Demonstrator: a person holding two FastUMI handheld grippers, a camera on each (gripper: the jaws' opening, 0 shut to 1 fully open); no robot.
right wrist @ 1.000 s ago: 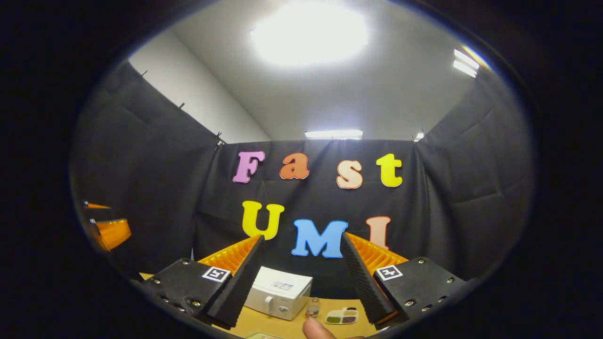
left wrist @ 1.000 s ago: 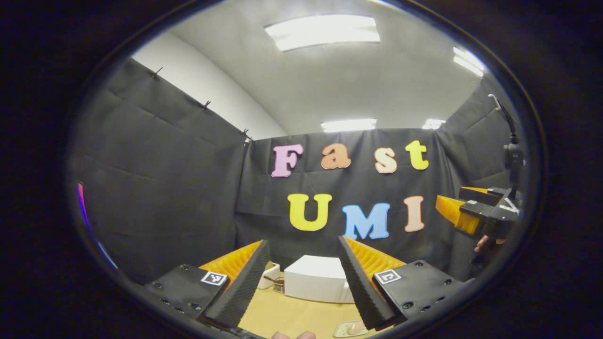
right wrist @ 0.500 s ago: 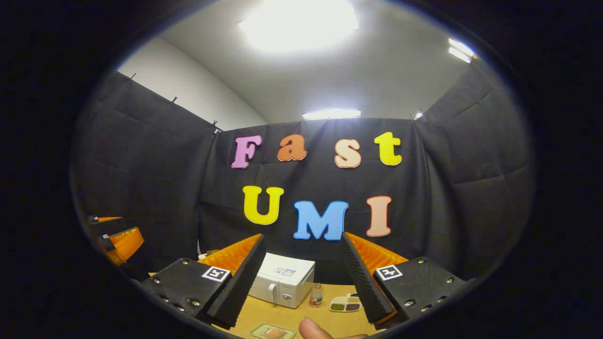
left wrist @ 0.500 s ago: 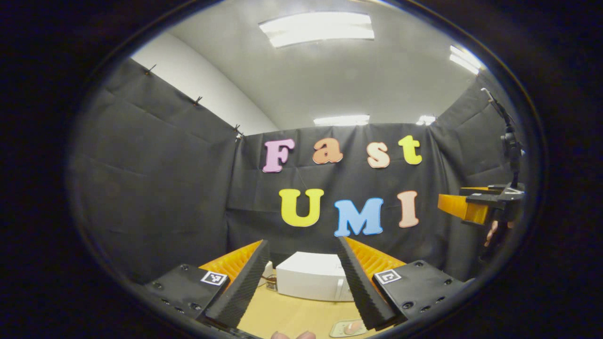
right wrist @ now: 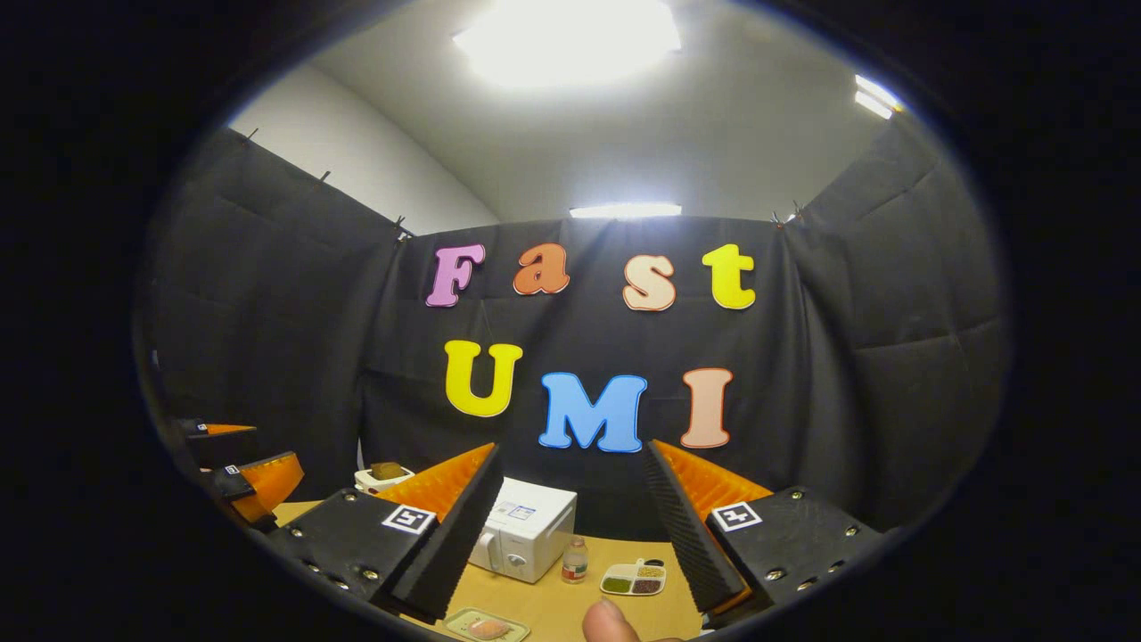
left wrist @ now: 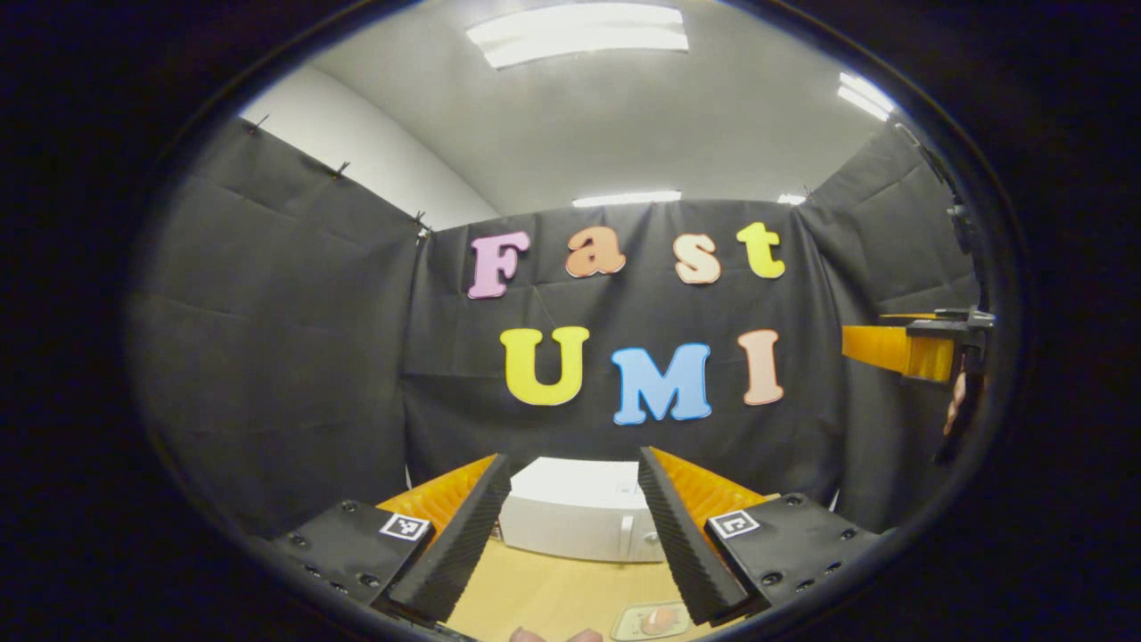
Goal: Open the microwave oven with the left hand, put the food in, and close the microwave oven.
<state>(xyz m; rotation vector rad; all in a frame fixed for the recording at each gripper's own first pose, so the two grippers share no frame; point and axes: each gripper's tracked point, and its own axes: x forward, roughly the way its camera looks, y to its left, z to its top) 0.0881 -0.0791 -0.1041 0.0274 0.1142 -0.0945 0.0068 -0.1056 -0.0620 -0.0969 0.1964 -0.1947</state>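
Both tongs [left wrist: 570,468] [right wrist: 570,455] wide, empty; white microwave [left wrist: 579,510] boxy, door closed, on tan table [left wrist: 553,593].

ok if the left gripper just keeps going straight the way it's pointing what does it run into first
Most likely the white microwave, which sits on the table straight ahead between the open fingers of the left gripper. Its door looks closed. Nothing shows in the gap before it, though depth is hard to judge here.

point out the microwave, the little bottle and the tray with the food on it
microwave [right wrist: 526,533]: right gripper view, on its front face.
bottle [right wrist: 575,563]: right gripper view, on its body.
tray with food [right wrist: 487,627]: right gripper view, on the food in its middle.
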